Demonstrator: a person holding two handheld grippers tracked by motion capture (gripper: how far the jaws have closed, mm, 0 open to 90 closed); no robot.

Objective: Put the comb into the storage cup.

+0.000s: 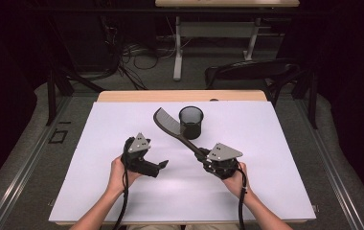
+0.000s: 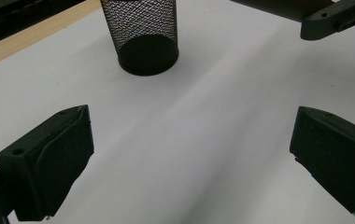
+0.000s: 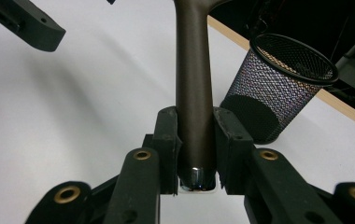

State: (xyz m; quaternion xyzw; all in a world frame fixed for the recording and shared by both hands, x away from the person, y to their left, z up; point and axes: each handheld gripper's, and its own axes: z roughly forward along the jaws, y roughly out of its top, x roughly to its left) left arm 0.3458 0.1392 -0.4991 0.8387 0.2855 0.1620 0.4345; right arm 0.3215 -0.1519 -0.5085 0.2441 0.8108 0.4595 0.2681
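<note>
A dark spatula (image 1: pixel 170 125) slants up and to the left over the white table, its blade beside a black mesh cup (image 1: pixel 191 122). My right gripper (image 1: pixel 201 155) is shut on the end of its handle. In the right gripper view the handle (image 3: pixel 193 93) stands clamped between both pads of my right gripper (image 3: pixel 194 135), with the mesh cup (image 3: pixel 278 88) upright just to its right. My left gripper (image 1: pixel 162 165) lies low over the table left of the spatula, open. In the left gripper view the gap of the left gripper (image 2: pixel 189 158) holds nothing, and the mesh cup (image 2: pixel 143 32) stands ahead.
A white sheet (image 1: pixel 266 167) covers the table, with a wooden edge (image 1: pixel 180 96) at the far side. Beyond the table are a dark chair (image 1: pixel 252 72), a desk frame (image 1: pixel 177 52) and floor cables (image 1: pixel 132 57). One left gripper finger (image 3: pixel 31 25) shows at the top left of the right gripper view.
</note>
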